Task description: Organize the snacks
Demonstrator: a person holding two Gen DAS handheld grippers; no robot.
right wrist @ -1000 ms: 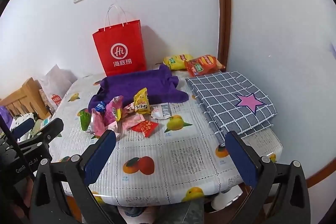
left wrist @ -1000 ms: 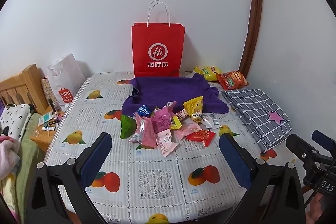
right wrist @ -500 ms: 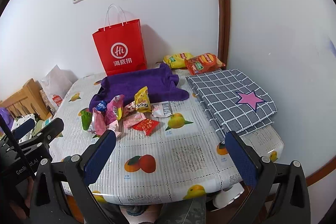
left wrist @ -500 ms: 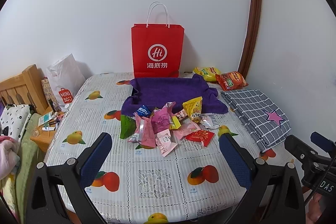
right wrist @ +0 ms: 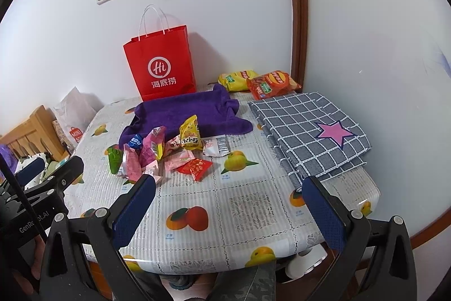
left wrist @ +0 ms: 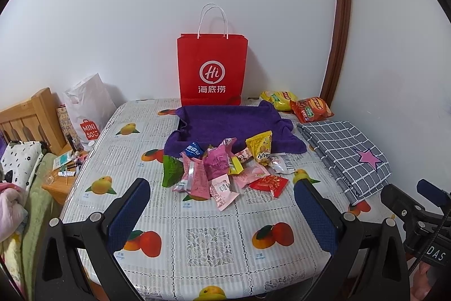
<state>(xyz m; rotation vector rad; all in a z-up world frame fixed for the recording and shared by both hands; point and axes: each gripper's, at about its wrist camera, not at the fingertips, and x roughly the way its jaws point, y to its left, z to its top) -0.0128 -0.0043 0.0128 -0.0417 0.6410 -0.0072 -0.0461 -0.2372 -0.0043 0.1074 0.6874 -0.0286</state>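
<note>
Left claw (left wrist: 220, 212): spread wide, nothing between the blue pads, held above the near edge of the desk (left wrist: 208, 241). Right claw (right wrist: 229, 206): also spread wide, empty, above the near right part of the desk, right of the left claw. Each claw shows at the edge of the other's view.

Snack pile (left wrist: 225, 171) lies ahead of the left claw, mid-desk, apart from both claws. In it: green packet (left wrist: 171, 170) at the left edge, blue packet (left wrist: 192, 151) behind that, several pink packets (left wrist: 197, 178) overlapping in the middle, yellow packet (left wrist: 260, 146) propped up at the back right, red packet (left wrist: 269, 184) flat at the front right, silver wrapper (left wrist: 282, 165) just behind the red one.

Purple towel (left wrist: 234, 129) sits directly behind the pile; the back packets touch or overlap its front edge. Red paper bag (left wrist: 212, 69) stands upright behind the towel, against the wall. Two chip bags at the back right corner: yellow chip bag (left wrist: 277, 99) and orange chip bag (left wrist: 311, 109), side by side. Folded grey checked cloth (left wrist: 346, 154) with a pink star lies along the desk's right side. White shopping bag (left wrist: 86, 109) stands off the desk's left.
</note>
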